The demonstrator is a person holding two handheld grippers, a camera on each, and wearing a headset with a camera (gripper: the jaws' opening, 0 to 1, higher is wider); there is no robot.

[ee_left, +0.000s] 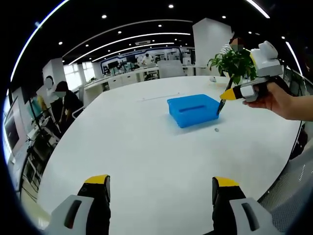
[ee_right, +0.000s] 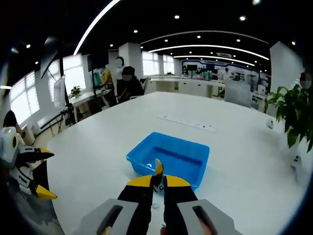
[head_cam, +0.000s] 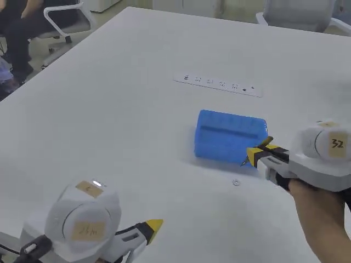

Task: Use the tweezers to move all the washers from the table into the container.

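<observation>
- Washer (head_cam: 236,182), a small silvery metal ring, lies flat on the white desk (head_cam: 109,109). It sits just on the near side of the blue rectangular plastic container (head_cam: 231,137), by its near right corner and not touching it.
- From the left gripper view the washer (ee_left: 216,129) again lies on the desk, outside the container (ee_left: 192,110).
- The right gripper (head_cam: 256,155), held in a hand at the right edge, has its yellow-tipped jaws closed on slim dark metal tweezers (ee_right: 158,168).
- The tweezers (ee_left: 222,105) slant down, their tip at the container's right edge, above the washer and clear of it.
- The left gripper (ee_left: 161,185) is at the near left, well apart from the container, with its jaws spread wide and nothing between them.
- A long white power strip (head_cam: 219,85) lies on the desk beyond the container.
- A green potted plant (ee_left: 237,63) stands at the far edge of the desk.
</observation>
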